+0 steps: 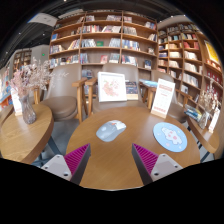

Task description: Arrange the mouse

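A pale grey mouse point(111, 129) lies on the round wooden table point(110, 160), ahead of my gripper point(112, 160) and slightly left of centre. A round light-blue mouse pad point(170, 136) lies on the same table to the right of the mouse, beyond my right finger. My fingers stand wide apart with their magenta pads point(76, 157) facing in, and only bare table shows between them. The gripper is open and holds nothing.
A white sign point(111, 87) stands at the table's far edge, another upright card point(163, 97) to its right. A second round table with a flower vase point(30, 112) stands at the left. Chairs point(70, 100) and tall bookshelves point(105, 40) fill the background.
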### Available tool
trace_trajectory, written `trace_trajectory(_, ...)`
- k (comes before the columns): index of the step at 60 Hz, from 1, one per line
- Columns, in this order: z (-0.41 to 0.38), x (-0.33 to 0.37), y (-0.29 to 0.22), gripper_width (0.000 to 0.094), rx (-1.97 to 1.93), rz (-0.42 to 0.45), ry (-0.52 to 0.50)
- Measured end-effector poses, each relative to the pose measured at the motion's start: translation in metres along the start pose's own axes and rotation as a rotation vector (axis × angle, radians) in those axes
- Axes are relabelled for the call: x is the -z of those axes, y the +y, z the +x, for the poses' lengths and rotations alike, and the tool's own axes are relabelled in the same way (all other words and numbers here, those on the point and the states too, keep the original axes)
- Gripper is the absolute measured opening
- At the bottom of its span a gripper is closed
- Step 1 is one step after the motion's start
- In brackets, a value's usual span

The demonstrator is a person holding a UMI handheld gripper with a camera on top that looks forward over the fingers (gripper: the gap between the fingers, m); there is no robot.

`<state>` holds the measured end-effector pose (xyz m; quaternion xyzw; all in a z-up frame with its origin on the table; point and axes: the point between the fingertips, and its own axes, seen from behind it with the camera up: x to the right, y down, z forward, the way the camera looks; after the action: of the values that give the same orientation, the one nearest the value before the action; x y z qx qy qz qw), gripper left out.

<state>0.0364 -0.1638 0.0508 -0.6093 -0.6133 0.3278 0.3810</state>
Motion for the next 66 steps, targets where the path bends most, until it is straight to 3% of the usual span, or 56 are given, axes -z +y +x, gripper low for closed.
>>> trace_trajectory(37, -0.015, -0.107, 0.005, 0.0849, -0.043, -0.096, 0.003)
trace_trajectory(66, -0.021, -0.166, -0.023, 0.0856, -0.054, -0.133, -0.007)
